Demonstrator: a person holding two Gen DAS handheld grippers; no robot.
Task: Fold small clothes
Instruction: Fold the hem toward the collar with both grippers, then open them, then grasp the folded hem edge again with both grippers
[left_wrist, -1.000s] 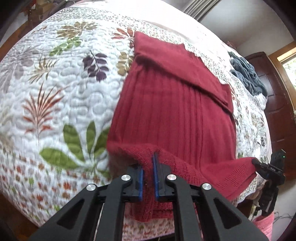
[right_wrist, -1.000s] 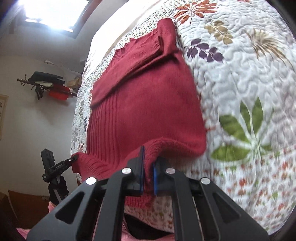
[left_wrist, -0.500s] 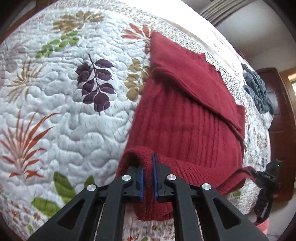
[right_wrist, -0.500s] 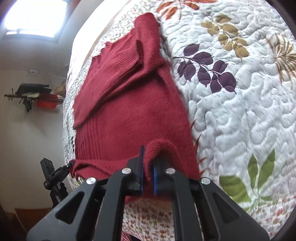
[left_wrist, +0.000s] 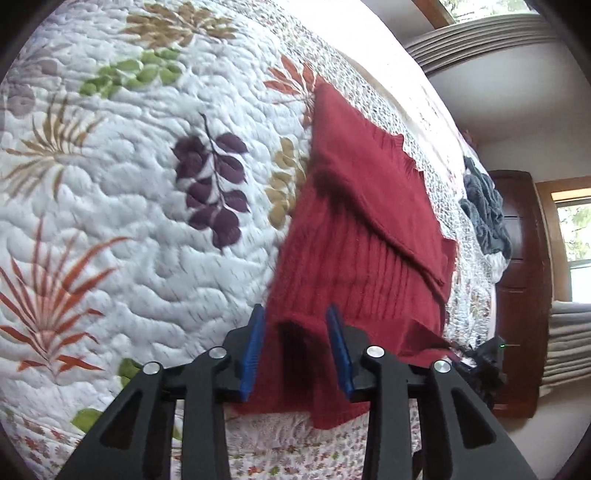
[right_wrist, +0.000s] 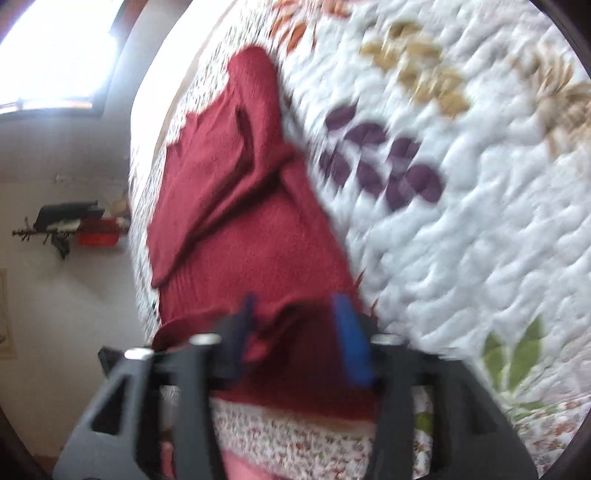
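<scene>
On the bed, over a white quilted bedspread printed with coloured leaves (left_wrist: 122, 229), lies a dark red ribbed knit sweater (left_wrist: 369, 236), its body stretched away from both cameras and one sleeve folded diagonally across the upper part. Its near hem hangs just over the bed's edge, down onto the small-flowered side panel of the bedspread. At that near edge the left gripper (left_wrist: 295, 347) stands with its blue-padded fingers (left_wrist: 252, 350) spread apart, one on either side of a raised fold of the sweater's hem; the fabric sits between the pads, but they are not pressed onto it. The right gripper (right_wrist: 299, 332), seen in its own strongly blurred view, likewise has its fingers (right_wrist: 351, 339) spread wide, with the sweater's (right_wrist: 236, 206) other near corner bunched between them; the fabric seems to lie loose there, though the blur makes contact hard to judge. From the left wrist view the right gripper shows as a small dark shape at the sweater's far near corner, too small to read. Farther along the bed a crumpled grey-blue garment (left_wrist: 487, 210) lies well apart from the sweater, near a dark wooden door (left_wrist: 517, 288). From the right wrist view a bright window (right_wrist: 55, 51) and a wall rack with dark and red items (right_wrist: 74, 225) sit beyond the bed.
</scene>
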